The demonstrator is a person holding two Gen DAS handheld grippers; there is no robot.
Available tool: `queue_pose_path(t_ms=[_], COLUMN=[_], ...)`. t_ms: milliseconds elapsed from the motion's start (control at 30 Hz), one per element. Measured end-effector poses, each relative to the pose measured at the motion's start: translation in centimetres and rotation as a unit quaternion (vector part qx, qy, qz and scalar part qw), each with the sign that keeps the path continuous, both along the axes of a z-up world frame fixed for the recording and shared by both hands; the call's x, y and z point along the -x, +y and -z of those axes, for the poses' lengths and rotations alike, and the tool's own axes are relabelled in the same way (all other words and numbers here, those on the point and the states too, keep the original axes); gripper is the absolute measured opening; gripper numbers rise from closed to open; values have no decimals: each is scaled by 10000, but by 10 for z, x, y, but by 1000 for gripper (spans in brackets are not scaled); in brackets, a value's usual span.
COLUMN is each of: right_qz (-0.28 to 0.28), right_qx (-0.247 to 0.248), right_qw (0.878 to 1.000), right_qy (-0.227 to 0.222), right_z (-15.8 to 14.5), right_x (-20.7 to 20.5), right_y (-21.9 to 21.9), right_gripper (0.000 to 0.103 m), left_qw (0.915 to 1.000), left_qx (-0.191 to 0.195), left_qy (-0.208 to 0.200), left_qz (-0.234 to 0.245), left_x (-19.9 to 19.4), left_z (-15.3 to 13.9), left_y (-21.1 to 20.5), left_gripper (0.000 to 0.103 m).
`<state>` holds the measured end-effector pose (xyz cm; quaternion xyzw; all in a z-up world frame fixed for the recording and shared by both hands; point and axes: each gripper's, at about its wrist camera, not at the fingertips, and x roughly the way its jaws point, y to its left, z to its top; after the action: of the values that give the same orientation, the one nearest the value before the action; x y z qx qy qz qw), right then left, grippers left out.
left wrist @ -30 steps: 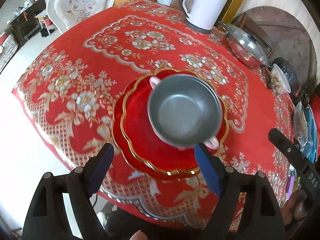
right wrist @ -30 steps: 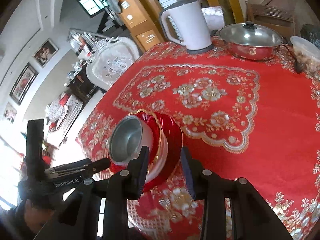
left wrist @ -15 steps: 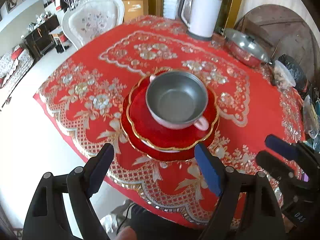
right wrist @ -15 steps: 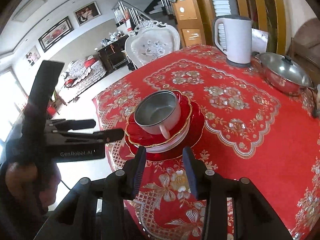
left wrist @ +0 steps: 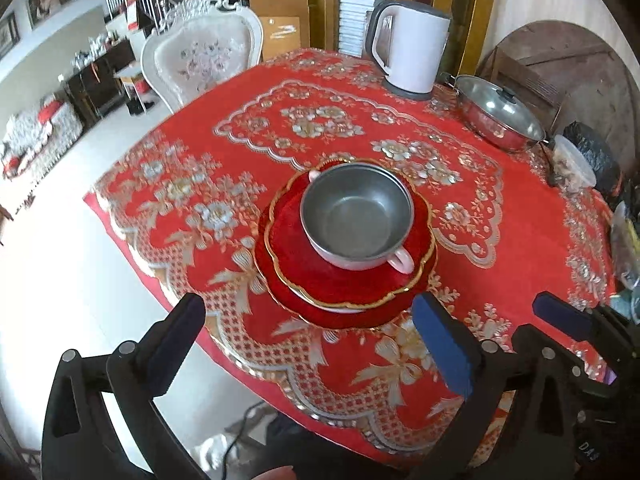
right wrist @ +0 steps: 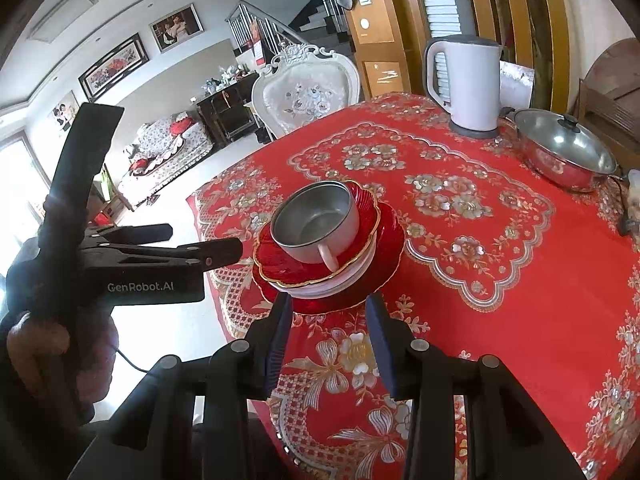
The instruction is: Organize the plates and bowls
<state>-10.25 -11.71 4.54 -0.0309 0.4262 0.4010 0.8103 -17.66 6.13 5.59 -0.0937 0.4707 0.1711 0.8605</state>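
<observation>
A metal bowl (left wrist: 356, 216) with pink handles sits upright on a stack of red plates (left wrist: 304, 272), the upper one gold-rimmed, near the front edge of the red tablecloth. In the right wrist view the same bowl (right wrist: 316, 224) and plates (right wrist: 384, 248) stand just beyond my fingers. My left gripper (left wrist: 316, 344) hovers open before the stack, nothing between its blue pads. The right gripper (right wrist: 328, 336) is open too and holds nothing; it also shows in the left wrist view as the right gripper (left wrist: 568, 324) at the right. The left gripper (right wrist: 192, 244) appears at the left, held by a hand.
A white kettle (left wrist: 408, 52) and a lidded steel pot (left wrist: 500, 116) stand at the far side of the table. Containers and bags (left wrist: 576, 160) crowd the right edge. An ornate white chair (left wrist: 200, 60) stands beyond the table. Floor lies beyond the table's front edge.
Both grippers have drawn back and up from the stack. The bowl and plates now look smaller and farther, resting untouched on the cloth.
</observation>
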Motion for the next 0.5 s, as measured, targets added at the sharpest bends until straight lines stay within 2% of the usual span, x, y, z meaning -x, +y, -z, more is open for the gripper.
queue_pose_path(t_ms=[167, 500], right_qz=[16, 112], right_qx=[13, 41], right_qw=[10000, 9999], right_qy=[-14, 23], right_z=[0, 2], right_x=[2, 2], right_y=[-3, -11], right_gripper=[40, 40], left_qw=[10000, 9990], left_qx=[-26, 386], left_qy=[-11, 200], left_qz=[-76, 89], left_x=[3, -4], left_z=[-1, 13], left_y=[0, -7], left_gripper=[103, 103])
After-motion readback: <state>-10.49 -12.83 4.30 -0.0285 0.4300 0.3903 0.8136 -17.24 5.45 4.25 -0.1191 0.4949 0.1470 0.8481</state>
